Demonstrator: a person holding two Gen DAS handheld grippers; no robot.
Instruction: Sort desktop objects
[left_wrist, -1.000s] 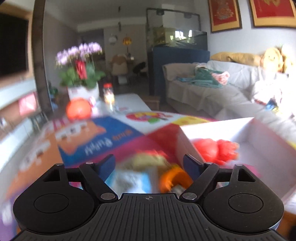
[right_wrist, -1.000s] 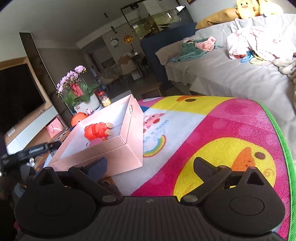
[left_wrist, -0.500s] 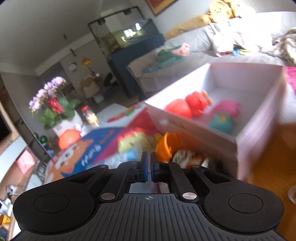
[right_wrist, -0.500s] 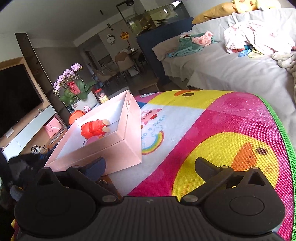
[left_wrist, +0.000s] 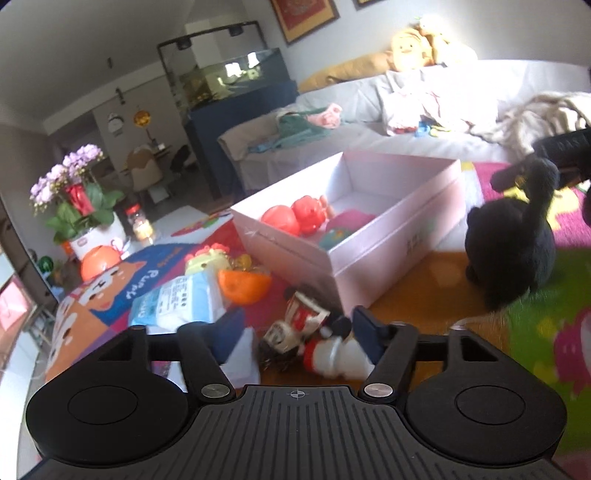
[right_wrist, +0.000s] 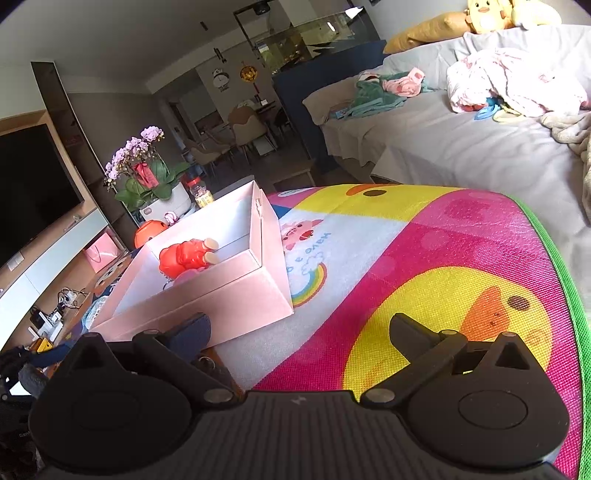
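Note:
A pink open box (left_wrist: 388, 236) sits on the colourful mat and holds a red toy (left_wrist: 295, 216) and a pink and teal toy (left_wrist: 341, 230). It also shows in the right wrist view (right_wrist: 207, 291) with the red toy (right_wrist: 184, 256). My left gripper (left_wrist: 297, 330) is open, its fingers on either side of a small red and white figurine (left_wrist: 314, 341) lying on the mat. An orange toy (left_wrist: 243, 286), a blue and white packet (left_wrist: 181, 302) and a yellow toy (left_wrist: 207, 260) lie to the left of the box. My right gripper (right_wrist: 299, 330) is open and empty above the mat.
A black plush toy (left_wrist: 513, 240) sits on the mat to the right of the box. A potted orchid (left_wrist: 81, 206), a jar (left_wrist: 138, 225) and an orange ball (left_wrist: 101, 258) stand at the far left. A sofa with clothes (right_wrist: 461, 122) lies beyond the mat's edge.
My left gripper was shut half a second ago and now is open, low over the figurine in front of the box. The right gripper has barely moved.

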